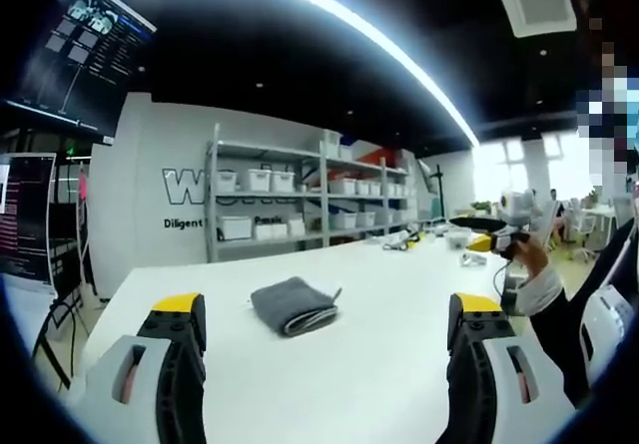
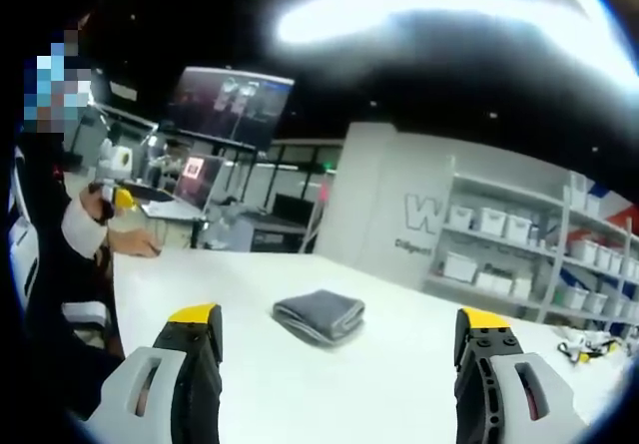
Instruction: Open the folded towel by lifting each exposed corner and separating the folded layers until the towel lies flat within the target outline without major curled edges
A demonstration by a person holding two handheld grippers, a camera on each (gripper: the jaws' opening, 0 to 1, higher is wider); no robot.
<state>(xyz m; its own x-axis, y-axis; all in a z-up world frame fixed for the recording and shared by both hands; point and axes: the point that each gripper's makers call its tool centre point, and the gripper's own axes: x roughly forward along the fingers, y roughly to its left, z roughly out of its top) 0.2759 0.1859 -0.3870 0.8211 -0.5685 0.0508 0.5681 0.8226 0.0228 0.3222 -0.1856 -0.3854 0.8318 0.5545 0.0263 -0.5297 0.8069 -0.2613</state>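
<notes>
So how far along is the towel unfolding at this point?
Nothing looks done yet. The grey towel lies folded in a compact stack on the white table, also seen in the right gripper view. Both the left gripper and the right gripper have their jaws wide apart, short of the towel and holding nothing. All is left: reaching it, lifting corners, spreading it flat. No target outline is discernible.

Dark grey towel (image 1: 294,305), plain white table (image 1: 379,274), black gripper (image 1: 326,326) jaws tipped yellow, white shelf bins (image 1: 259,180)
</notes>
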